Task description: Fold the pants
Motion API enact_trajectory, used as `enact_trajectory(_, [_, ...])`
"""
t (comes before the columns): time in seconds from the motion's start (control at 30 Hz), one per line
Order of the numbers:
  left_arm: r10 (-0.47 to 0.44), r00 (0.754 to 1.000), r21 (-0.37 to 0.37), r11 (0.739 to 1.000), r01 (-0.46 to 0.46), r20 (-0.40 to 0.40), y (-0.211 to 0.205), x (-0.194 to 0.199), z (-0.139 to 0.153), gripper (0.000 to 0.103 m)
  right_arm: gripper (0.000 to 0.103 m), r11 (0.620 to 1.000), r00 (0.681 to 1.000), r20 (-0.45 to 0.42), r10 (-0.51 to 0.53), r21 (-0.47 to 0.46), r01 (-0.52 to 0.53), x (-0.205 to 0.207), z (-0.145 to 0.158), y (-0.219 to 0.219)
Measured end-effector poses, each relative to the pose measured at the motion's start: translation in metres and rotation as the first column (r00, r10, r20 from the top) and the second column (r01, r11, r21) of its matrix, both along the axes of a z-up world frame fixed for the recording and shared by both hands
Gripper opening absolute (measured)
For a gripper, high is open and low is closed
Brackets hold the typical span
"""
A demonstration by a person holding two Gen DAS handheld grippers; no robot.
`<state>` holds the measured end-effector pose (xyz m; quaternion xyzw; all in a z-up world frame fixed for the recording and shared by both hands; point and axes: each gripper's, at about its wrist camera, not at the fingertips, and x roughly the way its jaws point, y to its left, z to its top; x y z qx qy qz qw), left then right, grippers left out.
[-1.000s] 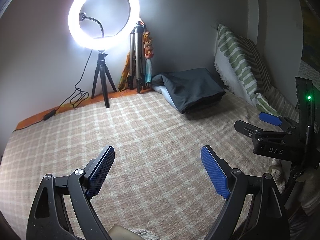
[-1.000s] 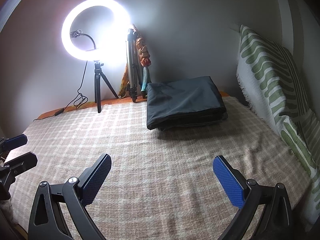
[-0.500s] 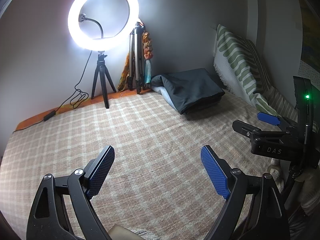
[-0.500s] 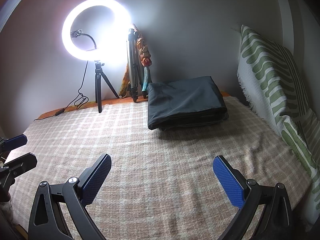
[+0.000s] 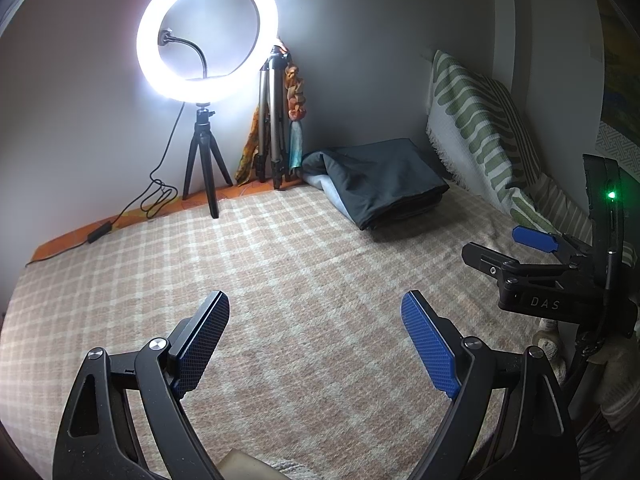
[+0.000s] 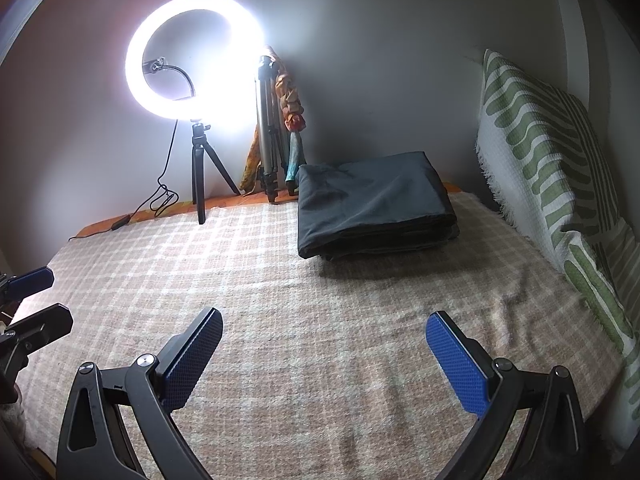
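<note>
Two grippers on show: the left gripper (image 5: 316, 344) and the right gripper (image 6: 324, 360), each with two blue-padded fingers spread wide, so four pads in all. One pile of dark folded pants (image 6: 374, 208) sits at the back; how many pieces are in it can't be told. One checked blanket (image 6: 280, 280) covers the bed. One glowing ring light (image 6: 196, 58) and two tripods: a black one (image 6: 200, 176) and a silver one (image 6: 268, 132). One green-striped cushion (image 6: 548, 152) on the right.

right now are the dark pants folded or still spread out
Folded. The dark pants lie as a compact rectangular stack on the checked blanket, with layered edges along the front. Neither tongs touch them.
</note>
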<state>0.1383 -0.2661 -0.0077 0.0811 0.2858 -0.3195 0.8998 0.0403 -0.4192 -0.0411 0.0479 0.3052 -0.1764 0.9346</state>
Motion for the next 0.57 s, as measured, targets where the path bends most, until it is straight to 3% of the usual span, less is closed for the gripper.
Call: enact_trajectory(0.57, [0.003, 1.0, -0.008, 1.0, -0.003, 0.003, 0.0024, -0.0025, 0.0048, 0.088, 0.103, 1.0, 1.0, -0.007, 0.015, -0.006, -0.015, 0.0044, -0.0025, 0.0034])
